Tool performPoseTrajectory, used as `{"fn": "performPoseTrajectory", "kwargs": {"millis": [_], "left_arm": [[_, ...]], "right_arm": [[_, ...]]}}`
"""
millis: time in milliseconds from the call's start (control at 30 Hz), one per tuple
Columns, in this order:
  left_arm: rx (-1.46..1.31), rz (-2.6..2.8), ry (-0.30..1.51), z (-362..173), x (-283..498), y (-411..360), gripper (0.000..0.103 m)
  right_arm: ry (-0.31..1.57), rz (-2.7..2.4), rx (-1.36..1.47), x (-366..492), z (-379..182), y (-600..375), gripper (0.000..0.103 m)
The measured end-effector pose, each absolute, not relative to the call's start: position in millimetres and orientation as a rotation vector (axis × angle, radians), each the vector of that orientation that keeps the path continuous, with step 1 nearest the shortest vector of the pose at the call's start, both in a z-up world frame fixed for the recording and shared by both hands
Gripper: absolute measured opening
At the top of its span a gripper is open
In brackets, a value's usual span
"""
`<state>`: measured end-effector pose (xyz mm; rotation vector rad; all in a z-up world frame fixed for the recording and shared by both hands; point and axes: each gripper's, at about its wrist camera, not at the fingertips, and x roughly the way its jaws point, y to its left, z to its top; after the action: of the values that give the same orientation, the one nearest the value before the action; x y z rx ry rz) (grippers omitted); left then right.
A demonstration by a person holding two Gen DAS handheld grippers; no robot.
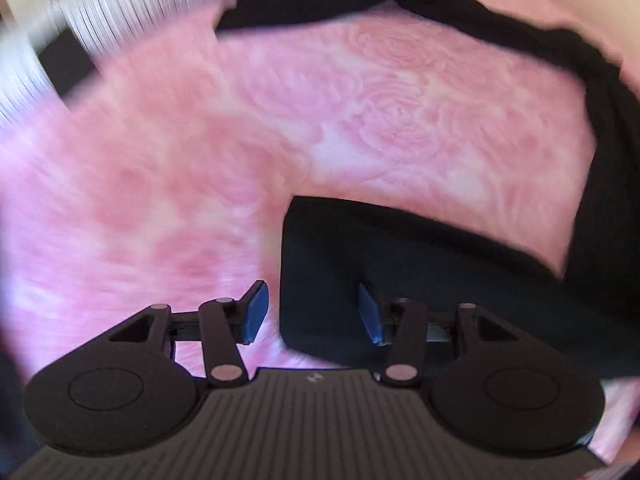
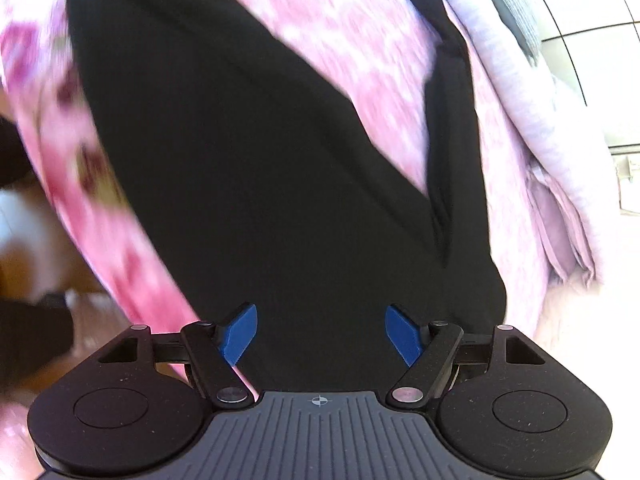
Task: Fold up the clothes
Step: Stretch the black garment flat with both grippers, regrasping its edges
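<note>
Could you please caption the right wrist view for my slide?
Open right gripper poised over a black garment spread on a pink blanket.

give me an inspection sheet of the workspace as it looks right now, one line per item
Surface: pink rose-patterned blanket, soft and uneven.
Job's things: black garment spread on the blanket, not yet folded; one squared end lies near the left gripper.
Clutter: pale lilac folded fabric beside the garment.
Grippers: left gripper open, empty; right gripper open over the garment.
Cables: nothing seen.
Surroundings: white tiled wall at the right wrist view's edge; both views blurred.
</note>
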<state>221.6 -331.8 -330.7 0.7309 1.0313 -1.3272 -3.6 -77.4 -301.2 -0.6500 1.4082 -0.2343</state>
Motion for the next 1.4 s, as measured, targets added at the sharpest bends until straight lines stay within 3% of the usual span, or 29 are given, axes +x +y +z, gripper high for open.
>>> {"fn": "performPoseTrajectory", "kwargs": {"millis": [67,100,133,367,467,700,800,1067,1167,1200,1233,1300,1400], "left_arm": [[0.692,-1.388,1.109,-336.0,231.8,-338.6,0.029],[0.681,-1.403,1.11,-331.1,232.6,-337.2,0.006],[0.636,-1.397,1.107,-318.7,236.5,-329.8,0.005],[0.205,-1.169,1.078,-224.2,276.6,-261.6,0.003],[0.084,-0.971,1.069,-209.4,289.6,-243.0,0.009],[0.308,-0.923,1.115,-236.5,277.6,-239.4,0.015],[0.387,-0.992,1.121,-259.2,274.9,-252.1,0.028],[0.518,-1.162,1.131,-318.7,288.1,-299.2,0.039],[0.511,-1.213,1.169,-318.9,290.2,-298.9,0.032],[0.507,-1.229,1.183,-318.0,290.6,-297.8,0.017],[0.503,-1.246,1.197,-317.2,291.0,-296.7,0.008],[0.496,-1.28,1.225,-315.4,291.7,-294.5,0.003],[0.498,-1.252,1.246,-292.7,294.9,-263.8,0.003]], "right_arm": [[1.405,-0.225,-0.655,21.1,-304.8,-58.4,0.074],[1.402,-0.219,-0.657,31.7,-306.2,-50.1,0.074],[1.395,-0.212,-0.658,40.4,-306.3,-43.4,0.074],[1.342,-0.23,-0.642,78.4,-295.2,-27.0,0.074],[1.341,-0.263,-0.615,84.8,-298.2,-35.8,0.074],[1.33,-0.253,-0.562,80.3,-302.9,-37.4,0.074],[1.323,-0.247,-0.493,87.0,-304.4,-46.0,0.074],[1.278,-0.324,-0.349,125.5,-286.7,-95.5,0.074],[1.299,-0.332,-0.359,135.2,-288.4,-102.9,0.074],[1.304,-0.332,-0.359,138.0,-288.6,-104.1,0.074],[1.308,-0.332,-0.359,140.7,-288.8,-105.1,0.074],[1.321,-0.328,-0.354,144.0,-289.2,-105.0,0.074],[1.331,-0.303,-0.364,146.6,-290.5,-105.1,0.074]]}}
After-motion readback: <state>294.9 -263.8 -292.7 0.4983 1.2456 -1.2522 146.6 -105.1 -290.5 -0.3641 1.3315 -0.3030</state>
